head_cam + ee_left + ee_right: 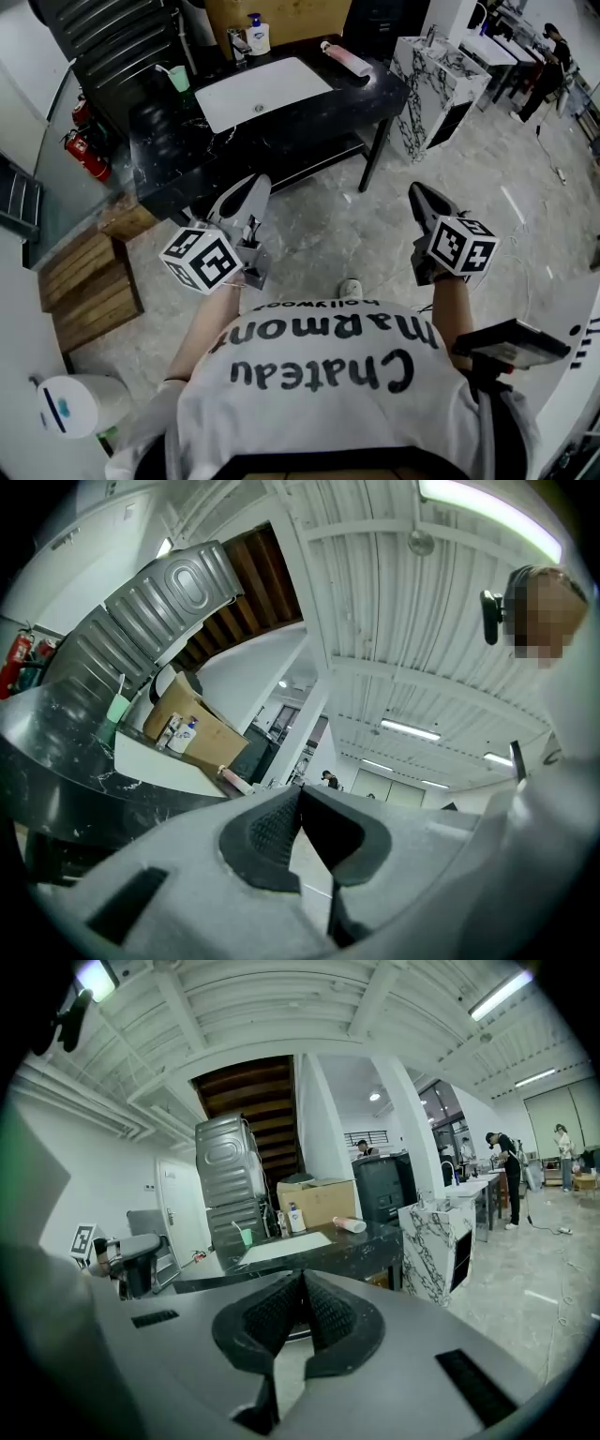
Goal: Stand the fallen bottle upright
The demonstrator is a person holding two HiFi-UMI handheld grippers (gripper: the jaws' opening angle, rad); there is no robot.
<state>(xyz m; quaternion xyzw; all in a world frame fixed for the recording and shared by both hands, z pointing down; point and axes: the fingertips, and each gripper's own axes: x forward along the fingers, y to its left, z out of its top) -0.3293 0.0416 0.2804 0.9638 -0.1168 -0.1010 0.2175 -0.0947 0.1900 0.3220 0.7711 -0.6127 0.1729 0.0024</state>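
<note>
Pinkish plastic bottle (345, 58) lying on the black tabletop (361, 94) looks light, rigid and slippery, so grasp mid-body; left gripper (259, 182) and right gripper (417, 190) fingers closed, empty.

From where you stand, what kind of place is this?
Probably an open indoor workshop or test hall: a black marble table, a marble-patterned counter and red fire extinguishers.

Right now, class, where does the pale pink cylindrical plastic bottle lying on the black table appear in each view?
Head view: pale pink bottle, top centre, right of the brown cardboard box.
Left gripper view: bottle left of centre, lower right of the box.
Right gripper view: bottle just right of centre, lower right of the box.
Shared landmark: the cardboard box.
</note>
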